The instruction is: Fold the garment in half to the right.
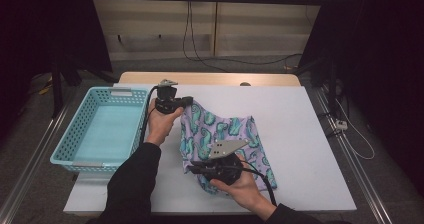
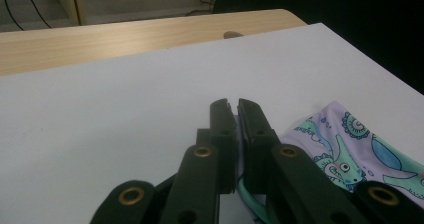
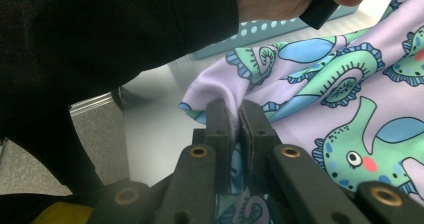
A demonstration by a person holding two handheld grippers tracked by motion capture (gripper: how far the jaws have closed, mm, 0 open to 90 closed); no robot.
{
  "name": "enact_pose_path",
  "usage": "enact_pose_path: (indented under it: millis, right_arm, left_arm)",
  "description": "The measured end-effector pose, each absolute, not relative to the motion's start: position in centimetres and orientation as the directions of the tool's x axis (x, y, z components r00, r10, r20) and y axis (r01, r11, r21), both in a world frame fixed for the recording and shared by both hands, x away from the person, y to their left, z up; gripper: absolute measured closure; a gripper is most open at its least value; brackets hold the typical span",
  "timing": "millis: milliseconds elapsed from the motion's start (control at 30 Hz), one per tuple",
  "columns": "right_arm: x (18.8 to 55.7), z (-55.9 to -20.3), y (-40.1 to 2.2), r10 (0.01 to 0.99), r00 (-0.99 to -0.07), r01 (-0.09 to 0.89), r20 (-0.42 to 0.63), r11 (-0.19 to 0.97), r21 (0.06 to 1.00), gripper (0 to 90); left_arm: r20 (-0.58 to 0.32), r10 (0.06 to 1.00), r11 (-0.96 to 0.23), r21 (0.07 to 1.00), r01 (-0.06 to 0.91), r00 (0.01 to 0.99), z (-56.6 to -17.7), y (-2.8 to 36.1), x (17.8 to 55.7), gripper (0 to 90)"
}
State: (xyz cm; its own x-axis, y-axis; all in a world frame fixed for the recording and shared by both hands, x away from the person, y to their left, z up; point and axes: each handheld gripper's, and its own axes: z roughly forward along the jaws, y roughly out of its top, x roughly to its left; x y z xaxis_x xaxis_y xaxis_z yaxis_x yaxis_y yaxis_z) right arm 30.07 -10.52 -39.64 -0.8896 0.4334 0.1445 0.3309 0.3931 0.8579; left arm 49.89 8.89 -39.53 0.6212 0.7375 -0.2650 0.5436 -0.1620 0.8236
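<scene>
A lilac cloth printed with green and blue seahorse-like figures (image 1: 227, 134) lies in the middle of the high view, on the white flat surface (image 1: 300, 134), a little below the centre of the frame. Its upper left corner is lifted up, and the rest is spread toward the lower right.

The left gripper (image 1: 186, 102) is just left of centre in the high view, held in the person's left hand (image 1: 162, 121). Its jaws are closed on the upper left corner of the cloth. In the left gripper view the two black jaws stand almost together at the bottom centre (image 2: 234, 109), with a thin teal edge of the cloth between them, and more of the cloth (image 2: 360, 149) shows at the lower right of that frame.

The right gripper (image 1: 192, 168) is in the lower middle of the high view, held in the right hand (image 1: 245, 184). Its jaws are closed on the lower left edge of the cloth. In the right gripper view the lilac fabric (image 3: 320, 84) goes down between the two jaws (image 3: 235, 111) at the bottom centre.

A light blue plastic basket with holes in its walls (image 1: 67, 144) stands at the left of the high view, just beside the left forearm in a black sleeve (image 1: 132, 184).
</scene>
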Motion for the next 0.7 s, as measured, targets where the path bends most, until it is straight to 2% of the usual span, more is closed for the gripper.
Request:
enact_pose_path:
  millis: [700]
  right_arm:
    - [30.9,-37.0,-9.3,0.418,-0.9,0.282,0.126,0.336,0.899,85.0]
  left_arm:
    - [-0.25,0.77,-0.137,0.834,0.534,0.587,-36.9,10.3,50.4,86.3]
